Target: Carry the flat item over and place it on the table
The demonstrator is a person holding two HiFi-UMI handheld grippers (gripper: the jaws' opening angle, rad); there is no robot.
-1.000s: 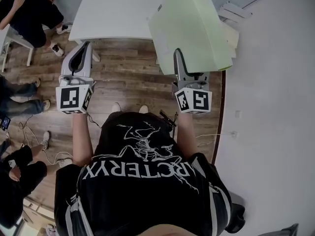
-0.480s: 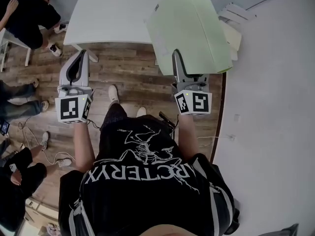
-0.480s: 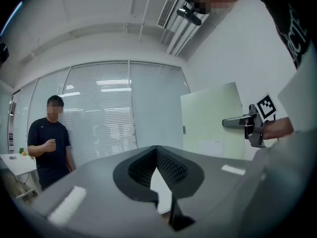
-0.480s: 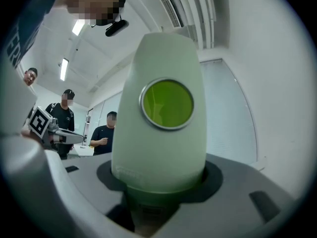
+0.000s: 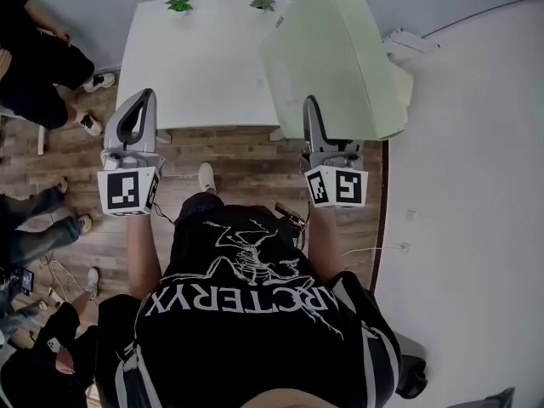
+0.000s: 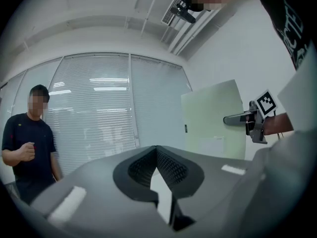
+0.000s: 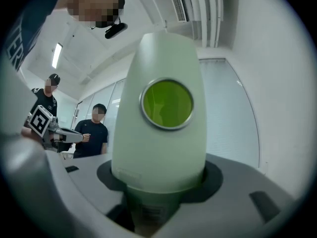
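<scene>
Head view: right tool point(image 5: 311, 113) is clamped on the near edge of the flat item point(image 5: 333, 49), a pale green board. The board runs up and away from the tool, held off the floor. Its left part overlaps the right end of the white worktop point(image 5: 191, 66) in this view; can't tell if they touch. Right gripper view confirms the grip: the board's narrow end is seated between the jaws, with a round green insert in the board above the grip. Left gripper view: left tool point(image 6: 156, 149) has its jaws together at the tips, nothing between them. The board shows upright off to the right, the other tool on its edge. The left tool is well apart from the board, over the wooden floor point(image 5: 229, 155) and just short of the worktop's near edge. A small plant point(image 5: 180, 2) and another beside it sit at the worktop's far edge. A bystander point(image 5: 38, 49) is at the left.
</scene>
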